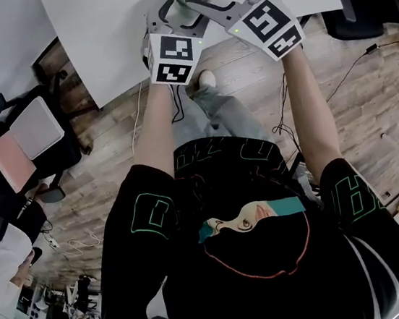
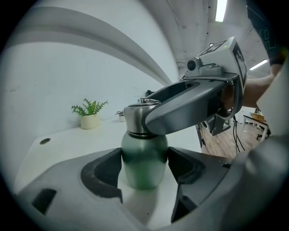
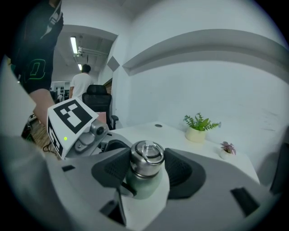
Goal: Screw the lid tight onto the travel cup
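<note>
Between the jaws of the left gripper (image 2: 144, 170): the green cup (image 2: 144, 159), upright on the white table (image 2: 63, 137). Jaws wide. The pads sit close at the cup's 9 and 3 o'clock, and no squeeze shows.

Right gripper (image 3: 146, 170), own view: steel lid (image 3: 146, 158) on the cup, centred between its jaws. Jaws fairly wide, pads level with the lid on either side, close, not visibly clamping.

Left gripper view: the right gripper reaches in from 2 o'clock, one grey jaw crossing in front of the lid. Right gripper view: the left gripper's marker cube (image 3: 71, 118) is at 9 o'clock of the lid.

Head view: cup at 12 o'clock, near the table edge, with both grippers around it.

Farther back on the table: potted plant (image 3: 197, 128) at 2 o'clock of the lid, small plant (image 3: 227, 148) at 3 o'clock. Black chair (image 3: 97, 97) beyond the table at 10 o'clock.
</note>
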Tool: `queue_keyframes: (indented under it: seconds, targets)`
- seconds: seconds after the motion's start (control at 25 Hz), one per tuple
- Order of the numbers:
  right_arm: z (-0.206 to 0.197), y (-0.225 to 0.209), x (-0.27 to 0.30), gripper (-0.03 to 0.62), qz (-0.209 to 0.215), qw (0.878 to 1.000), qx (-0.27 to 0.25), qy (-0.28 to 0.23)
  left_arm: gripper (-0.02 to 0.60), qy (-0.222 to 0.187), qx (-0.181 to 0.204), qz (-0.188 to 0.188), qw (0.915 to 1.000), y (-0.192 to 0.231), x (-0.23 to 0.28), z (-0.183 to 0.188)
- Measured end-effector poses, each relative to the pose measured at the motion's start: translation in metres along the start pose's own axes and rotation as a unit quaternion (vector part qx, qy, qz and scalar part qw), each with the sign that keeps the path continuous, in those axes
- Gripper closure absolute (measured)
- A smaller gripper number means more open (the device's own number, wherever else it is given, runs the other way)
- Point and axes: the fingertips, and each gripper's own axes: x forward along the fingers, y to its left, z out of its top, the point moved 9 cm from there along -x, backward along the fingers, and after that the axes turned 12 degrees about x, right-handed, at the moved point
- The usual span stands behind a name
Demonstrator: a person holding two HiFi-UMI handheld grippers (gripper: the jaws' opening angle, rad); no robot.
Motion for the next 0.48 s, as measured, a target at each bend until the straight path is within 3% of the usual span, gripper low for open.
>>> queue_keyframes:
  seconds: [0.24,0.48]
  targets:
    - [-0.001,0.006,0.0,0.356,-0.002,1.0,-0.016,0.004,0.252,-0.012,0.013,-0.003,0.9998,0.001,-0.004,-0.004]
    - [-0.004,0.012,0.0,0.358,-0.051,0.998,0.026,-0.007,0.253,-0.008,0.007,0.003,0.9999,0.0,-0.003,-0.005]
